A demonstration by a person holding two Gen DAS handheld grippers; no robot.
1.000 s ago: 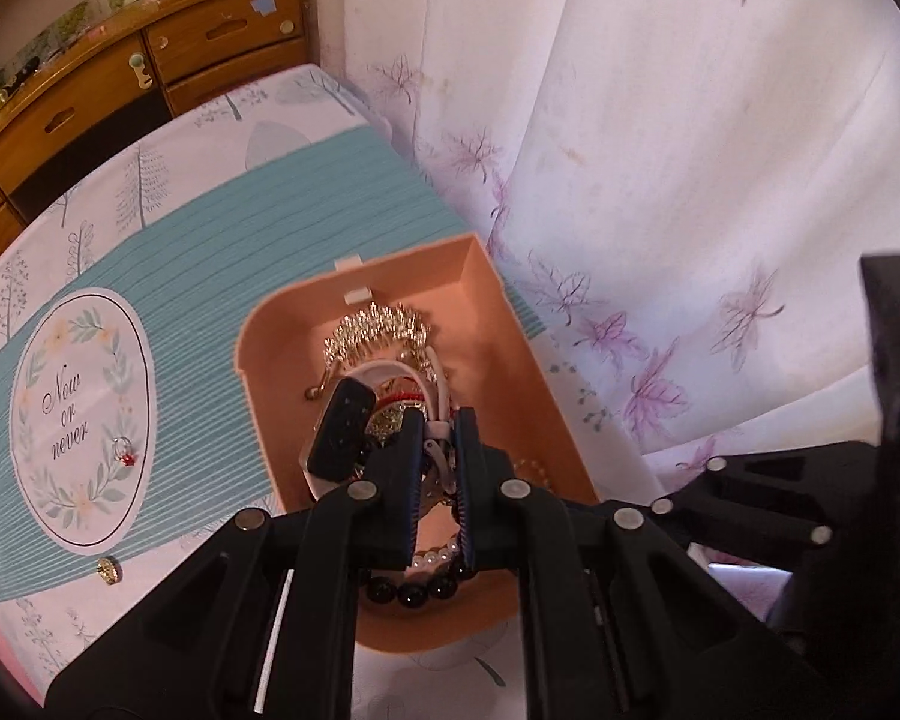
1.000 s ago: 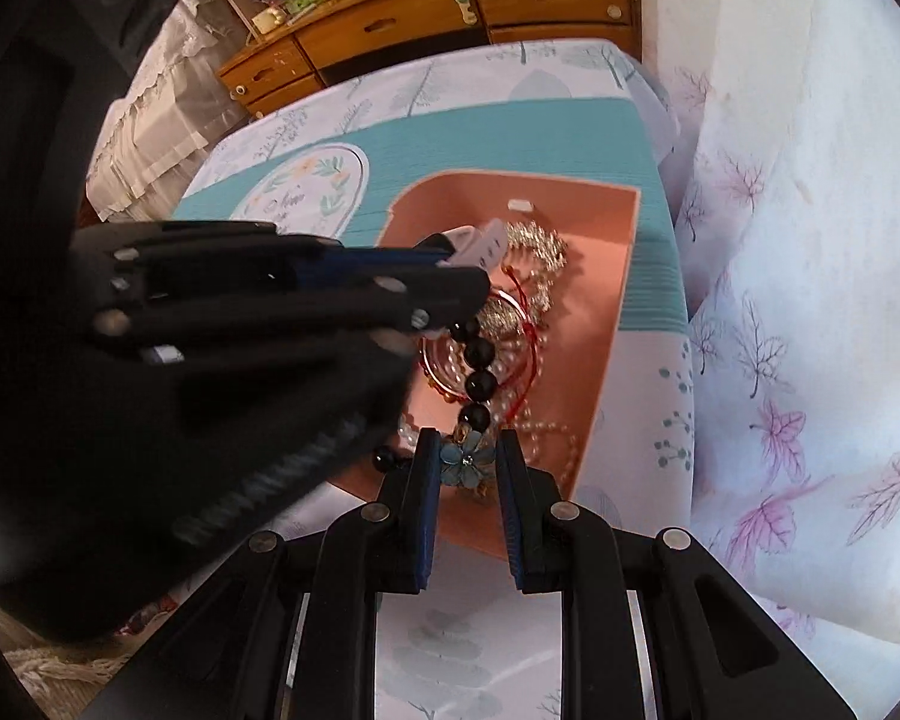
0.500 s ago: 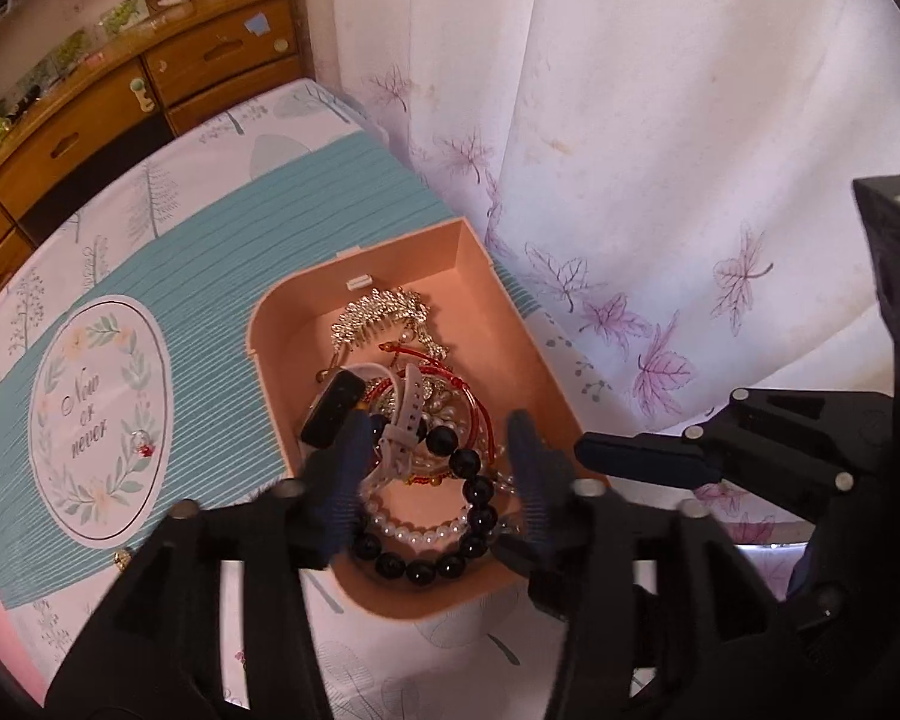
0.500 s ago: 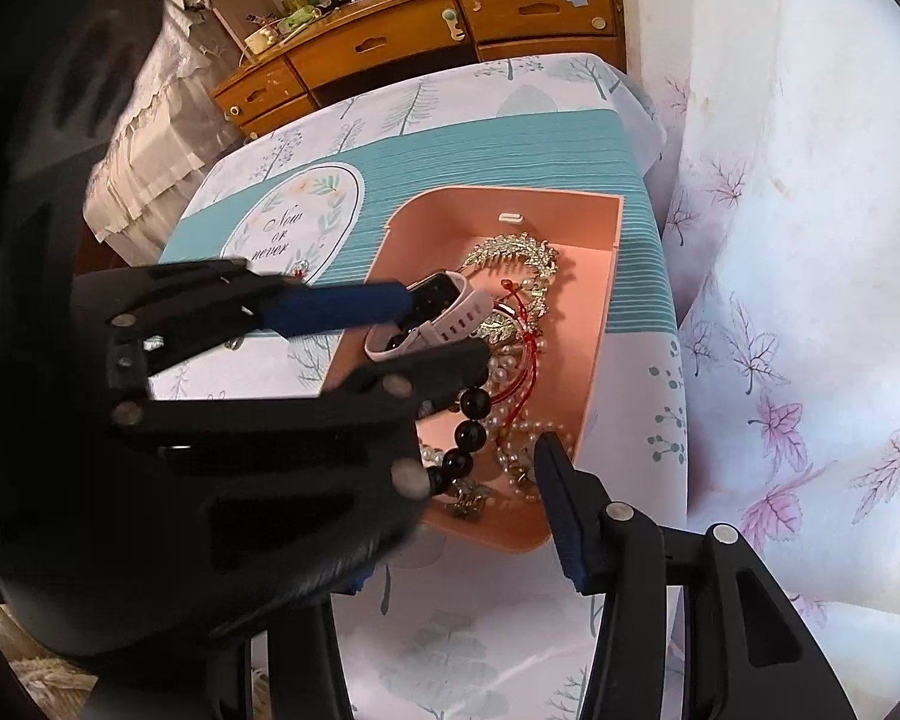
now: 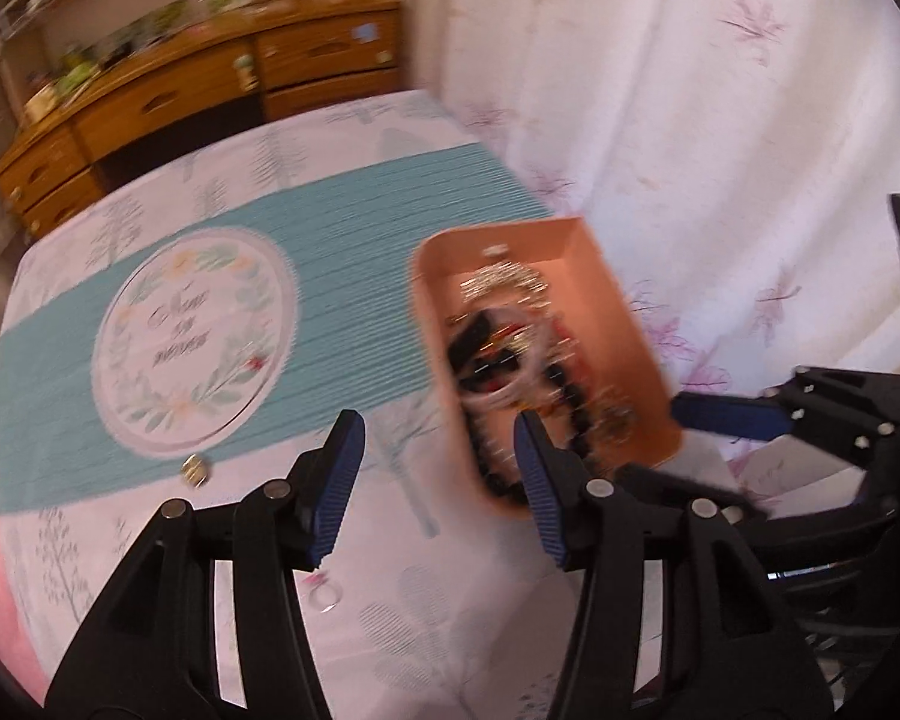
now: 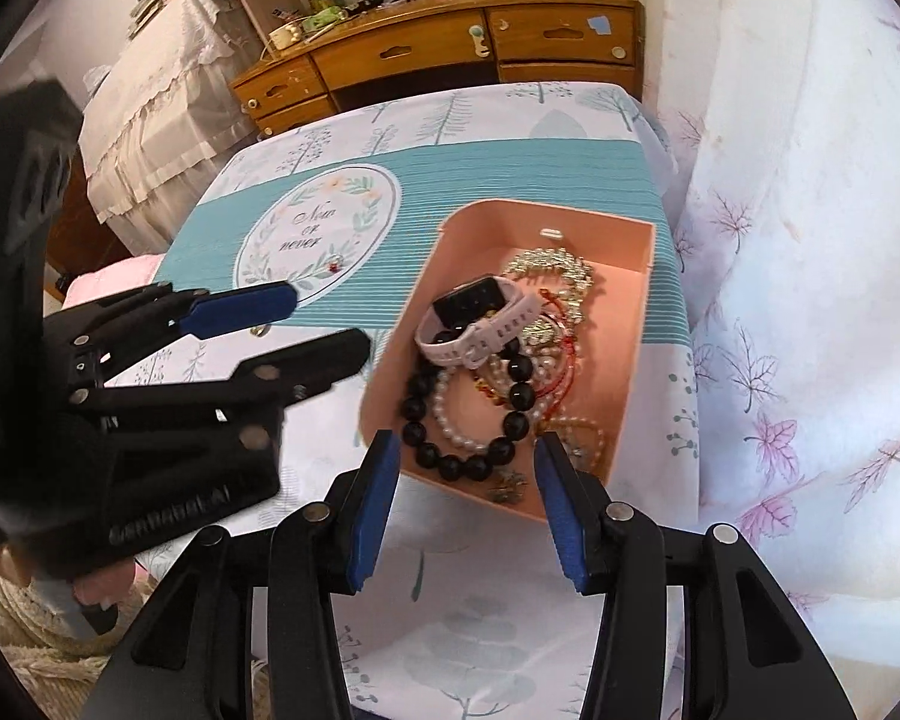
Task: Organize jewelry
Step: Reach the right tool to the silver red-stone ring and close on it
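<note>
The right gripper (image 6: 467, 501) is spread and holds nothing, the near rim of the pink box (image 6: 636, 372) just beyond its tips. Inside lie a black bead bracelet (image 6: 468, 414), then a pink-strapped watch (image 6: 480, 318). The left gripper (image 5: 435, 480), likewise spread and empty, hovers left of the box.

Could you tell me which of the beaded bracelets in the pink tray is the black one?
The large-beaded bracelet at the tray's near end, looping around the smaller white pearl bracelet. Its beads are glossy black and much larger.
</note>
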